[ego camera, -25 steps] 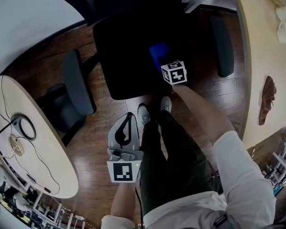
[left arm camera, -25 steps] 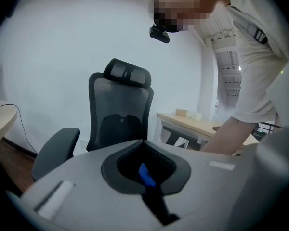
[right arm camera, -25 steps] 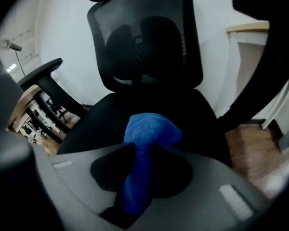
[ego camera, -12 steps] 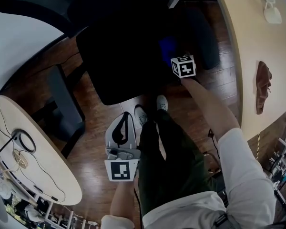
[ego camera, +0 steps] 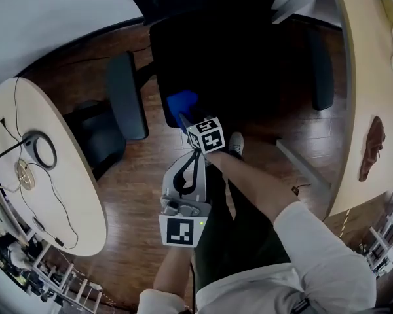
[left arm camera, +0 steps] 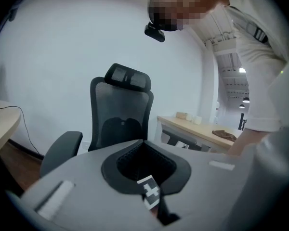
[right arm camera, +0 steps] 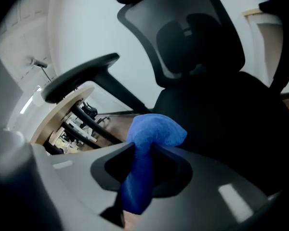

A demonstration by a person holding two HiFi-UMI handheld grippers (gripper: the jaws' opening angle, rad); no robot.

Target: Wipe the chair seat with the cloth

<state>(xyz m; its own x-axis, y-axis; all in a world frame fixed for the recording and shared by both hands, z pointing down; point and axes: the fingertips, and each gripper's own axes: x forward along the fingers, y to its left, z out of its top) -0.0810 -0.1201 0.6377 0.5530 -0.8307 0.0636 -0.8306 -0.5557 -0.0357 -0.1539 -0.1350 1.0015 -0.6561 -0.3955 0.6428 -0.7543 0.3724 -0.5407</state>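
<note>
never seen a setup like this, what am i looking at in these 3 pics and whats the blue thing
There is no robot here: a person holds a two-jaw gripper in each hand. The top-down picture comes from a camera on the person's head. It shows their legs, the wooden floor and the black chair seat in front of them. The other two pictures come from a camera riding on each gripper, looking along its jaws.

The blue thing is a cloth for wiping the seat. The right gripper is clamped on it and holds it at the seat's near corner. The left gripper is shut with nothing in it, and is held near the person's legs.

The marker cube with black and white squares is part of the right gripper; the left gripper has one too. A light table stands to the left.
</note>
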